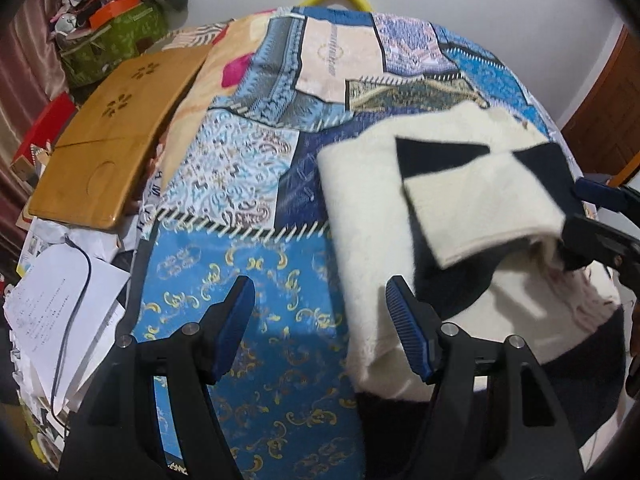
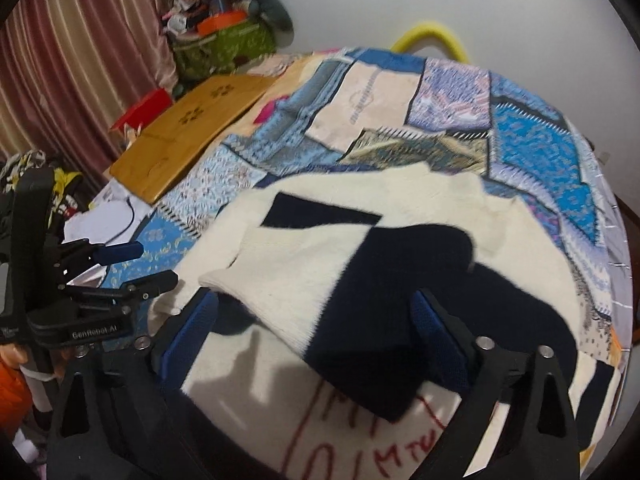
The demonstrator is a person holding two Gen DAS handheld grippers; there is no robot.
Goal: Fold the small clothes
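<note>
Sweater (image 2: pixel 360 248), cream and navy, lies half-folded on the patchwork bedspread (image 1: pixel 248 288) with left gripper (image 1: pixel 320 324) and right gripper (image 2: pixel 316 340) both gaping empty above it, so a one-layer pinch could drag the folded sleeve (image 1: pixel 480 204) open.

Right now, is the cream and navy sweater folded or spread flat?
Partly folded: a sleeve lies doubled across the sweater, whose body is otherwise spread on the bedspread.
</note>
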